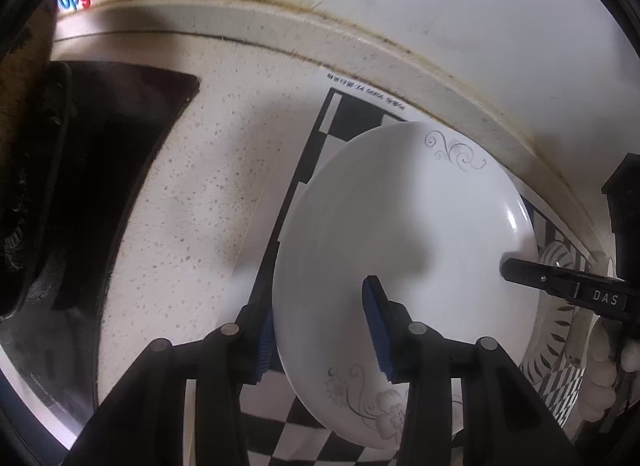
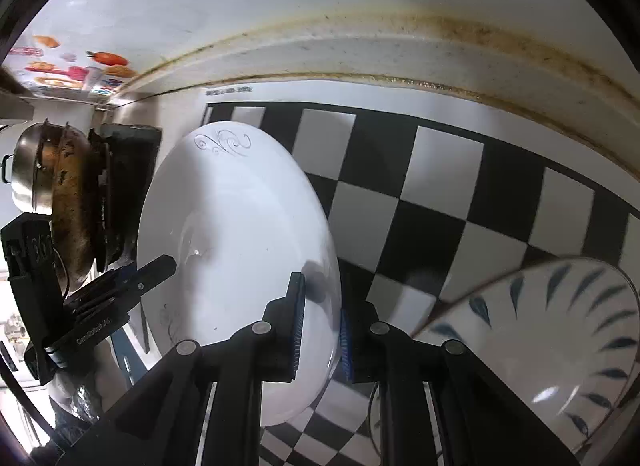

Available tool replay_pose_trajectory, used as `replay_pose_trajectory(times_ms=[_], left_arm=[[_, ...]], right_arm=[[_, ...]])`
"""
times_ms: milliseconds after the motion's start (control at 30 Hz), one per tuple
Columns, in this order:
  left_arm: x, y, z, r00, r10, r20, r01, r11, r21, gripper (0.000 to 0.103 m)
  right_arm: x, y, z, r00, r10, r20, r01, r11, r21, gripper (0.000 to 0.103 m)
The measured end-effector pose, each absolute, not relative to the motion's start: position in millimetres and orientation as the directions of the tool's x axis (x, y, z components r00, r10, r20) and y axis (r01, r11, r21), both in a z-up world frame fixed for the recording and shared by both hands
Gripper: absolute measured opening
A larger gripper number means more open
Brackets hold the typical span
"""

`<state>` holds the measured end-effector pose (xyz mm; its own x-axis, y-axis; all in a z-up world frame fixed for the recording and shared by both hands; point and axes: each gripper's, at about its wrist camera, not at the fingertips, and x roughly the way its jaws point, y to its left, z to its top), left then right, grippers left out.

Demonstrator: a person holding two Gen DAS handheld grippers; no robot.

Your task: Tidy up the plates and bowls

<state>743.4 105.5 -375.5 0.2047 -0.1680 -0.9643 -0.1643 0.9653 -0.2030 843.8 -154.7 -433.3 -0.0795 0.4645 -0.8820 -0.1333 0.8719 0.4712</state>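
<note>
Bright overhead light, glare on the white plate [image 2: 240, 225], soft shadows, heavy fisheye edge warping.

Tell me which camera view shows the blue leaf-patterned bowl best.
The right wrist view shows it best: the blue leaf-patterned bowl fills the lower right corner, with its inside and rim visible. The left wrist view shows only a patterned strip at the right edge behind the white plate; whether that is the bowl, I cannot tell.

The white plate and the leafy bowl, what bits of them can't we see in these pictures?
- White plate: its underside is hidden in both views; the left gripper covers part of its rim.
- Leaf-patterned bowl: cut off by the right wrist view's edge and blurred.
- Right gripper: its far pad sits behind the plate's rim.
</note>
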Motion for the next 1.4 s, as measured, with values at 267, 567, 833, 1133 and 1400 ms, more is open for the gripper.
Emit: replay_pose_trajectory(times_ms=[267,567,833,1133,1400], left_arm=[[721,90,-335,0.238,-0.176,-0.955,-0.124,0.97,-0.209,0.038],[672,53,-293,0.256,-0.189,-0.948,-0.034,0.978,-0.204,0.038],[625,-5,-290,0.214,-0.235,-0.948,0.077,0.972,-0.224,0.038],[579,-62,-334,0.097,-0.21,-0.973,0.186,0.964,-0.19,0.038],[560,-93,-372,0.016,-0.123,-0.992,0.253,0.961,-0.115,0.038]], right_arm=[[811,-172,-395,-0.049,0.494,-0.868,-0.116,0.861,0.496,0.017],[738,-219,-351,0.038,0.502,-0.864,-0.094,0.862,0.497,0.017],[647,-283,-338,0.077,0.487,-0.87,-0.031,0.873,0.486,0.017],[562,-334,-378,0.047,0.468,-0.882,0.078,0.879,0.47,0.017],[532,-354,-417,0.012,0.445,-0.895,0.141,0.886,0.443,0.017]])
